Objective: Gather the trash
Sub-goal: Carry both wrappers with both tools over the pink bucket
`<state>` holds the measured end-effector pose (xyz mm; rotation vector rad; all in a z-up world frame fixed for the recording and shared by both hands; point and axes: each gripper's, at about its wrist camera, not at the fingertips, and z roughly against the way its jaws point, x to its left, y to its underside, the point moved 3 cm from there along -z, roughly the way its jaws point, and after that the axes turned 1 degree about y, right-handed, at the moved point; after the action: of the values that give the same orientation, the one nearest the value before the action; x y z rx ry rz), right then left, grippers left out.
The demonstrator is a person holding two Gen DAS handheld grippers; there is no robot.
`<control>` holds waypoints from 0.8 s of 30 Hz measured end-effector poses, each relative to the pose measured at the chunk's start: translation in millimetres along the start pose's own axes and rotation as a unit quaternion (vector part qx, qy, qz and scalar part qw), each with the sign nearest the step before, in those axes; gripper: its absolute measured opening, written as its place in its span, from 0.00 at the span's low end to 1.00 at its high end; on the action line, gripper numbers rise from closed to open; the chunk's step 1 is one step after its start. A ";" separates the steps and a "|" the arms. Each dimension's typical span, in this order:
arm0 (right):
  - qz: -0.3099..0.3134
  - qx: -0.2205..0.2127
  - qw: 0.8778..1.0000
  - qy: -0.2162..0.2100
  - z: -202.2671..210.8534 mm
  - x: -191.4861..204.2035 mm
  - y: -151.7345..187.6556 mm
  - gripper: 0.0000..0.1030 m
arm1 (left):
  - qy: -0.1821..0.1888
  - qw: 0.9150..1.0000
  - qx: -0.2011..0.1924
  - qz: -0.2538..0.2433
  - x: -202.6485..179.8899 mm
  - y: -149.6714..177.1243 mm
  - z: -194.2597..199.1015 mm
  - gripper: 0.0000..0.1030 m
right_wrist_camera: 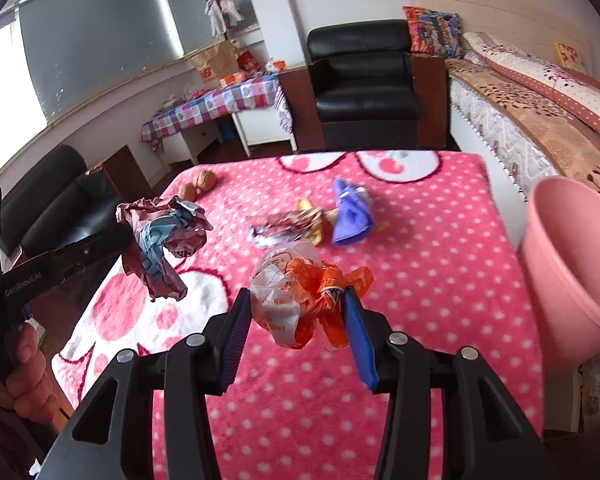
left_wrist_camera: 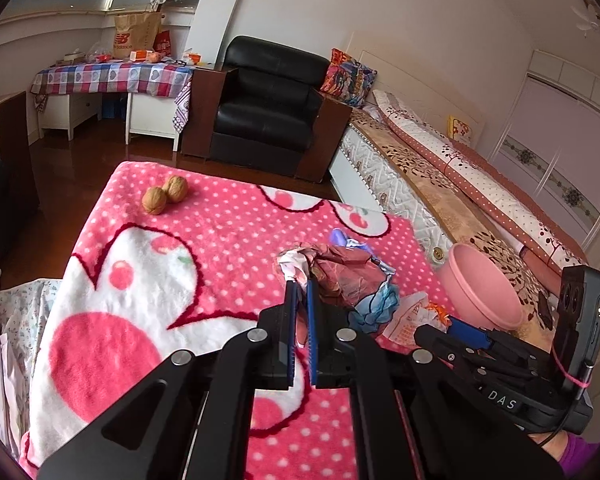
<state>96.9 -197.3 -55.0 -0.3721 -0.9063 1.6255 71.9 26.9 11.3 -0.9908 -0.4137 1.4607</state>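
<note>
A table draped in a pink polka-dot blanket fills both wrist views. The left gripper is closed nearly all the way, its blue pads pinching the edge of a crumpled reddish-brown and blue wrapper, which hangs lifted above the blanket. The right gripper has its jaws about half apart and clamped on either side of a crumpled white and orange plastic bag, held above the blanket. Still lying on the blanket farther off are a purple wrapper and, beside it, a flattened foil wrapper. Two walnuts sit touching each other near the far left corner. A pink bin stands just off the table's right edge.
</note>
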 end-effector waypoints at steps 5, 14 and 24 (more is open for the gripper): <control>-0.015 -0.038 0.999 0.026 26.9 -27.1 -17.9 0.44 | 0.025 0.999 -0.015 -0.031 -43.5 -21.5 -6.7 0.04; -0.055 -0.108 0.988 0.095 81.5 -98.1 -54.1 0.44 | 0.088 0.991 -0.034 -0.096 -142.3 -69.5 -37.3 0.04; -0.134 -0.125 0.969 0.166 99.1 -200.9 -44.5 0.45 | 0.123 0.979 -0.008 -0.163 -234.0 -49.8 -114.0 0.04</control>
<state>115.1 -419.4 -4.8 -0.6480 -0.8630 1.1607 160.1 -218.0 60.6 -1.0470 -0.3875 1.0279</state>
